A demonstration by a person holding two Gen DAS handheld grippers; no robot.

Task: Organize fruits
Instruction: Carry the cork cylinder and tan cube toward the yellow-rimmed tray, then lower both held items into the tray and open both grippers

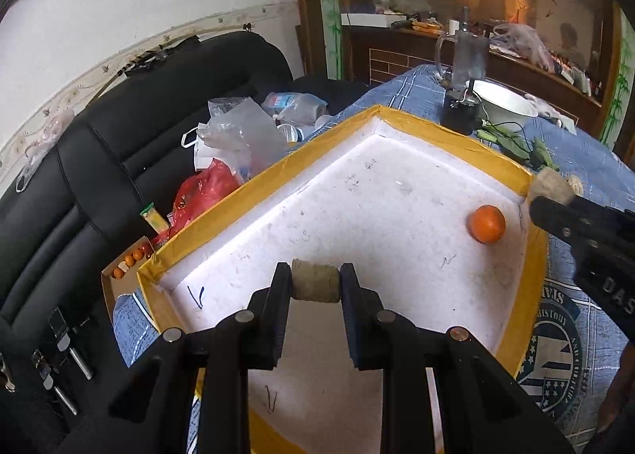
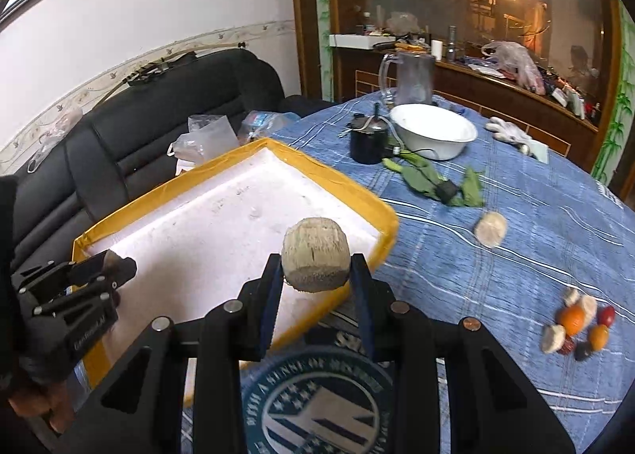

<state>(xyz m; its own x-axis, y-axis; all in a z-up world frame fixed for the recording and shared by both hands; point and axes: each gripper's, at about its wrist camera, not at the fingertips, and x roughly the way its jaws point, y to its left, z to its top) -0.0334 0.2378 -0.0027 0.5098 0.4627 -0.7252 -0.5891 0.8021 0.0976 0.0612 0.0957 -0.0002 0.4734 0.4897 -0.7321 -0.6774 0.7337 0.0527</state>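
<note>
Left wrist view: black sofa (image 1: 119, 144) with plastic bags (image 1: 234, 136); yellow-rimmed foam tray (image 1: 246, 192); left gripper (image 1: 316, 281), jaws pinching a small tan fruit (image 1: 316, 280) above the tray floor; orange fruit (image 1: 486, 224) lying in the tray's right corner. Right wrist view: right gripper (image 2: 317, 275), jaws clamping a larger tan fruit (image 2: 316, 253) over the tray's right rim; fruit cluster (image 2: 577, 325) on the blue tablecloth (image 2: 516, 224).

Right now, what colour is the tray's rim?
Yellow, taped around the white foam tray; clearest in the right wrist view.
</note>
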